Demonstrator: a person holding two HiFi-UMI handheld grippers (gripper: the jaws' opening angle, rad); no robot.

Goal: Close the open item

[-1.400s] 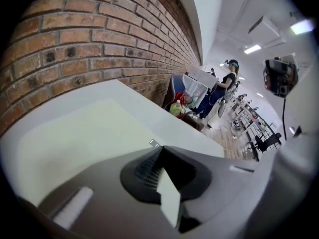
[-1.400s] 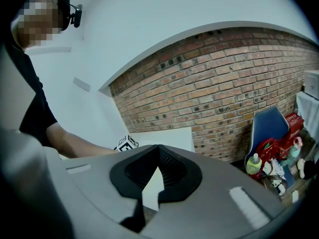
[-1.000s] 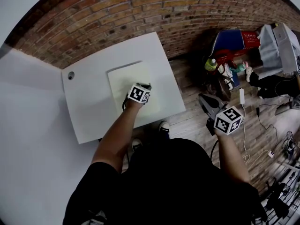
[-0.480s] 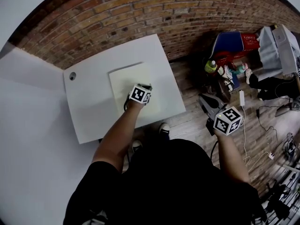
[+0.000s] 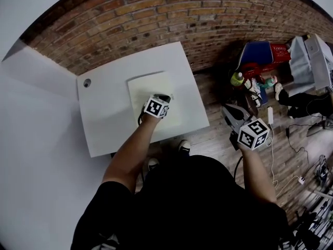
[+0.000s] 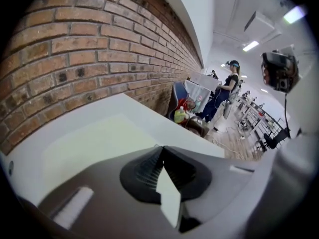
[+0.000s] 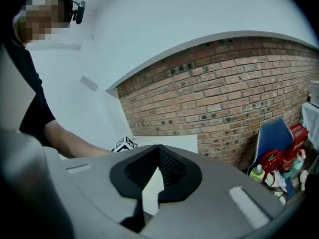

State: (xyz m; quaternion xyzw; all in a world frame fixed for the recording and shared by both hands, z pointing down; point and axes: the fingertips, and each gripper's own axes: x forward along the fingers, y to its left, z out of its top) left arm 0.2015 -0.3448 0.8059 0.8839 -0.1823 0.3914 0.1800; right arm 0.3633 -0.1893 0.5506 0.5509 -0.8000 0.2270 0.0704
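Left gripper [image 5: 163, 96] jaws pressed together, empty, just above pale-yellow flat rectangular pad [image 5: 148, 90] on white square table [image 5: 109, 119]. Right gripper [image 5: 225, 108] same, off-table.

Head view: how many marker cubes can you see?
2. One cube sits on the left gripper, above the pale pad on the white table; the other sits on the right gripper, off the table above the wooden floor.

Pale cream rectangular item [image 5: 148, 87], flat on white table [image 5: 104, 129]
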